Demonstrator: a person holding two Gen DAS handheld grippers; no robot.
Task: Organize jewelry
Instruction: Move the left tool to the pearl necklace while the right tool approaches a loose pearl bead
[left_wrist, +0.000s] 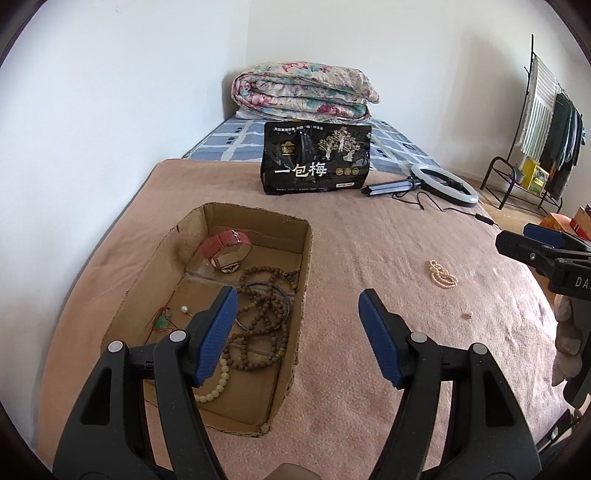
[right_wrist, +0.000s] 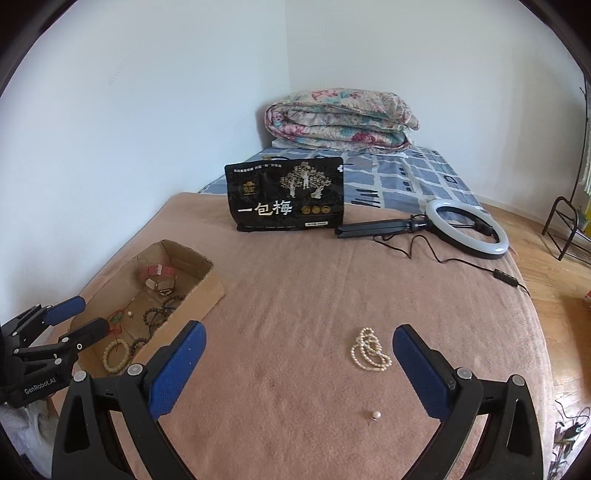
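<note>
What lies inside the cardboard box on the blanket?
Inside the cardboard box: a pink-strapped watch, brown bead strands, a cream bead bracelet, a pearl pin. The left gripper covers part.

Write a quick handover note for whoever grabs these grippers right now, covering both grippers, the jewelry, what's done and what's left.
Left gripper: open, empty, over the box's right edge.
Right gripper: open, empty, above the blanket, near the pearl strand.
Done: in the box are the watch, brown beads, cream beads, a pearl earring and a green charm.
Left: the pearl strand and a small earring lie loose on the blanket; both go in the box.
</note>
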